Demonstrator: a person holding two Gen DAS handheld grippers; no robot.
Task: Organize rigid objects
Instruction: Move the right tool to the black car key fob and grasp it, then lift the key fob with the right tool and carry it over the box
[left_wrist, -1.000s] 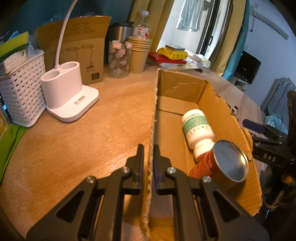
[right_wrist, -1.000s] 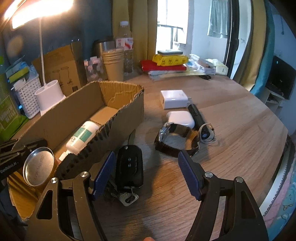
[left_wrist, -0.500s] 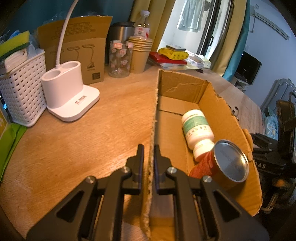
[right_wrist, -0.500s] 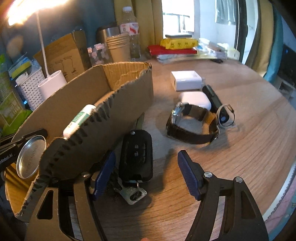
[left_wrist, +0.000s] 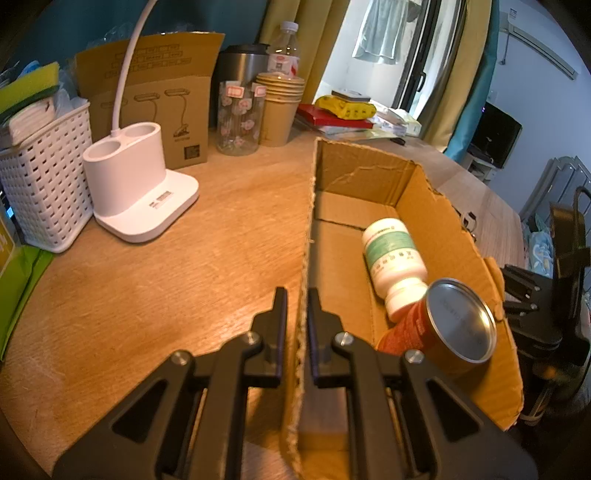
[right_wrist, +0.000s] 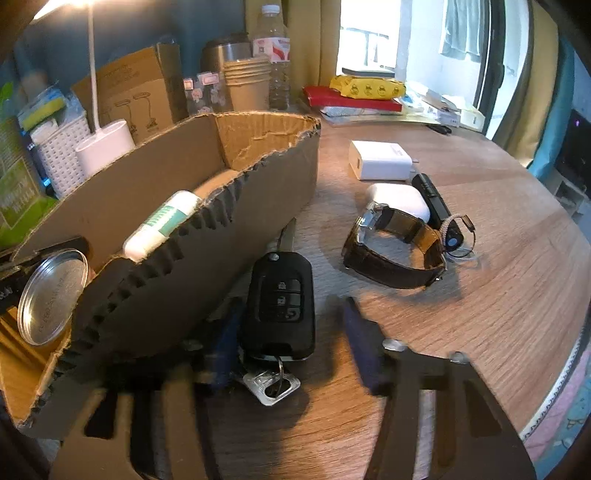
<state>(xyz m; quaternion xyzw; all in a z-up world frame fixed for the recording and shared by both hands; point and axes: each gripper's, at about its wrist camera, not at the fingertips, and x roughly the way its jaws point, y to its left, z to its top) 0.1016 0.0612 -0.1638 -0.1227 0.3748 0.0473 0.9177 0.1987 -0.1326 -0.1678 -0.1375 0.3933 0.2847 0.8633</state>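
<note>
**Box wall pinched, key fob straddled**

A round wooden table (right_wrist: 498, 258) sits by a bright window with yellow and teal curtains; a white lamp base (left_wrist: 136, 192), lattice basket (left_wrist: 44, 192) and paper cups (left_wrist: 280, 107) crowd its far edge.

The left gripper (left_wrist: 297, 317) is clamped narrowly on the near wall of the cardboard box (left_wrist: 436, 229), which holds a white pill bottle (left_wrist: 393, 258) and a red can (left_wrist: 443, 332) lying on their sides. The right gripper (right_wrist: 291, 332) hangs low and spread wide, its blue pads either side of the black car key (right_wrist: 282, 299) lying just beside the box. A brown-strapped watch (right_wrist: 395, 254), white case (right_wrist: 402, 199) and charger (right_wrist: 380, 160) lie beyond.

The bottle's green label is too blurred to read.
</note>
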